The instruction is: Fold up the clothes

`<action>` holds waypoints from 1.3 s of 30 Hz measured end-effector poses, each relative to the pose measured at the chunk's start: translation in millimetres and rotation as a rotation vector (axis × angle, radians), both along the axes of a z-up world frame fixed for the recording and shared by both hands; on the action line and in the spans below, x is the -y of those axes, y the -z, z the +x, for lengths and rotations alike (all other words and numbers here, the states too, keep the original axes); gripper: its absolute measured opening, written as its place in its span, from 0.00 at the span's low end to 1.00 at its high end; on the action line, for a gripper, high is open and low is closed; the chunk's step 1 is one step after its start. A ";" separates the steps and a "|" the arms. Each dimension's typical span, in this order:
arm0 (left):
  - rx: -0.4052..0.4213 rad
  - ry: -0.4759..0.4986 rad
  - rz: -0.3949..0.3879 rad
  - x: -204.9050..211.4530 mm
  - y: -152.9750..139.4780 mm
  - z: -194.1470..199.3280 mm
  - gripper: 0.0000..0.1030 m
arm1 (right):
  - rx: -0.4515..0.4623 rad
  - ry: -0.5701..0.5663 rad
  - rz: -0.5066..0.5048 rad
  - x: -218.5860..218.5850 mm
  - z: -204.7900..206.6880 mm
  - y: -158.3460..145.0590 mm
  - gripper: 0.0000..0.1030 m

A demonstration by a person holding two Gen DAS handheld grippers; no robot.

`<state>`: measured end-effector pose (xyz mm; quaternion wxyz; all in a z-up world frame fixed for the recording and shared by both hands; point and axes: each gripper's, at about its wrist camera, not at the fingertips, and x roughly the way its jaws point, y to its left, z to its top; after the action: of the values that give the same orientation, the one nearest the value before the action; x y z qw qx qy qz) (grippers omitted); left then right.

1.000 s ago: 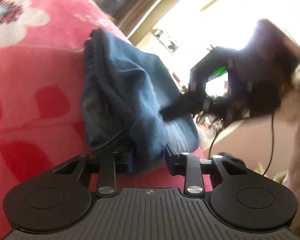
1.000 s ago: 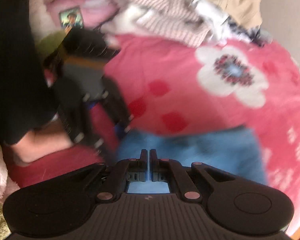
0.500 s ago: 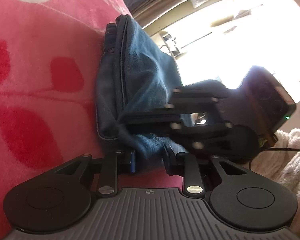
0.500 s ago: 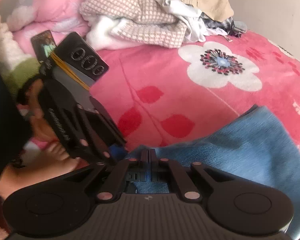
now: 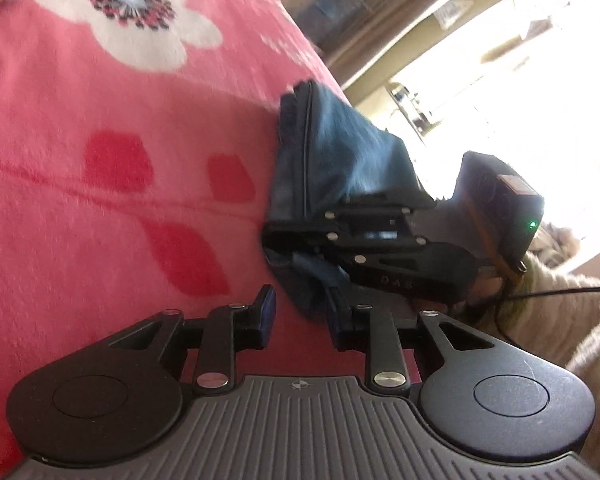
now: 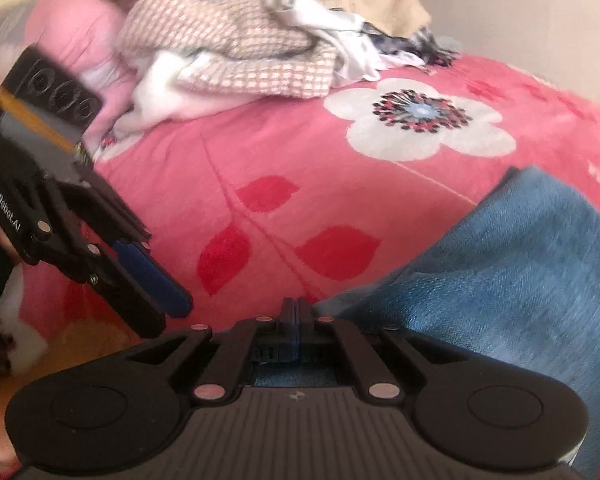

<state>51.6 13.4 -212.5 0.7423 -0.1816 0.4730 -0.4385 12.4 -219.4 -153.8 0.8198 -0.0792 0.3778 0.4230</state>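
Pink floral blanket (image 6: 284,152) covers bed. Blue garment (image 6: 520,264) lies at blanket edge, partly bunched. Right gripper (image 6: 298,312): fingers pressed together, pinching garment corner. Left gripper (image 5: 300,312): fingers spread wide, empty, just beside same corner. Unfolded clothes pile (image 6: 260,40) at far end of bed.

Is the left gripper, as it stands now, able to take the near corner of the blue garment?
Probably yes: the left gripper is open, and the blue garment hangs between its jaws. The right gripper pinches higher up.
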 end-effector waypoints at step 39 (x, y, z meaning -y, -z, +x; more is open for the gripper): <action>0.127 -0.059 0.124 4.6 -8.8 -28.6 0.20 | -0.120 0.391 0.267 58.4 -36.6 -23.2 0.00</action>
<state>22.9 8.8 -203.6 0.7933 -0.1210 0.4456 -0.3969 -24.2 -277.8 -130.6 0.8654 0.1298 0.3748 0.3062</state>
